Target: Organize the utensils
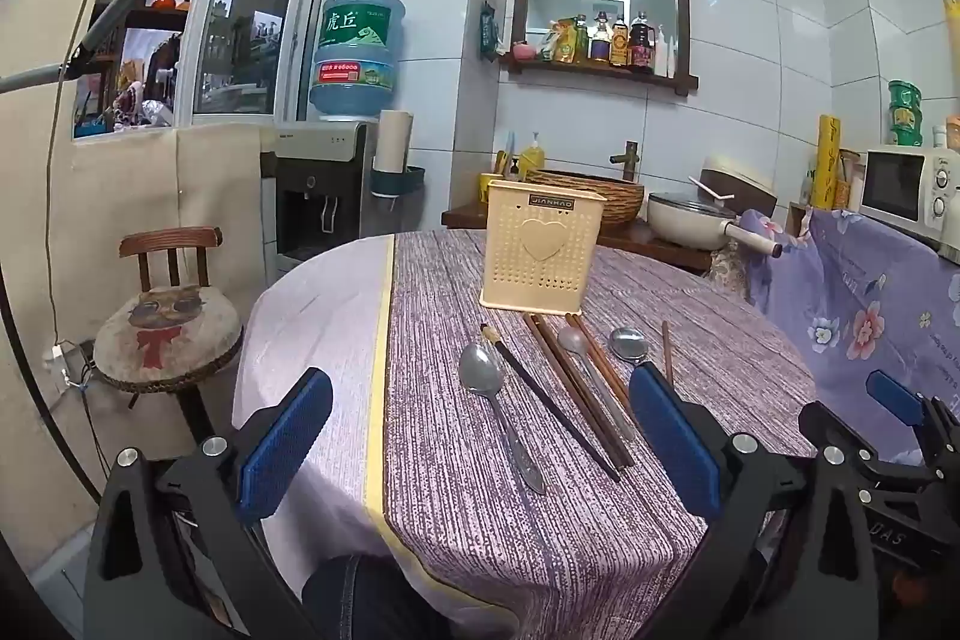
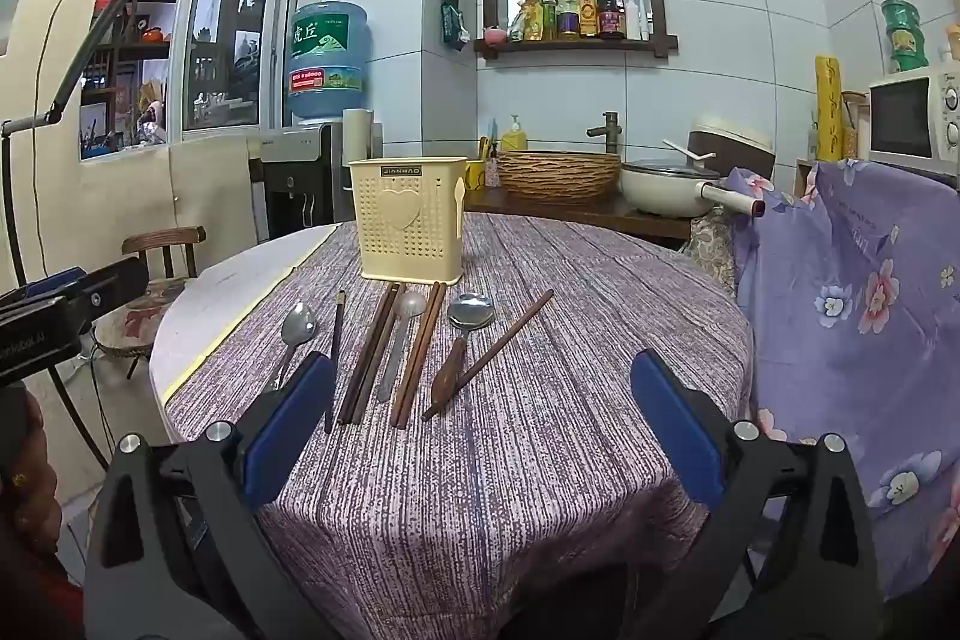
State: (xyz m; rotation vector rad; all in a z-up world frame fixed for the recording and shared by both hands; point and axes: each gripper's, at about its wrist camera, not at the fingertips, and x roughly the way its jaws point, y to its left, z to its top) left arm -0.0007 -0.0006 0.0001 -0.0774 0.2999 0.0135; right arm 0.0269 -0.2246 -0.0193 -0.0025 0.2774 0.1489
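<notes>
So we've got both tongs stretched as wide as they go and holding nothing, left gripper [image 1: 474, 442] and right gripper [image 2: 483, 427] both hovering at the near edge of the round table [image 2: 540, 460]. All the utensils lie in a loose row ahead of the tongs, between us and the cream holder [image 2: 409, 220], which stands upright at the far side. Their long axes mostly run away from us toward the holder, so the jaws would straddle them crosswise; only the lone brown chopstick [image 2: 489, 355] slants off to the right. The left-hand steel spoon [image 1: 483, 376] sits closest to the left gripper, the wooden-handled spoon [image 2: 465, 334] closest to the right, we reckon. Count: three spoons, with the pale one [image 2: 399, 334] in the middle, two brown chopstick pairs [image 2: 369, 358], one dark chopstick [image 1: 549, 400], one single brown one, one holder.
</notes>
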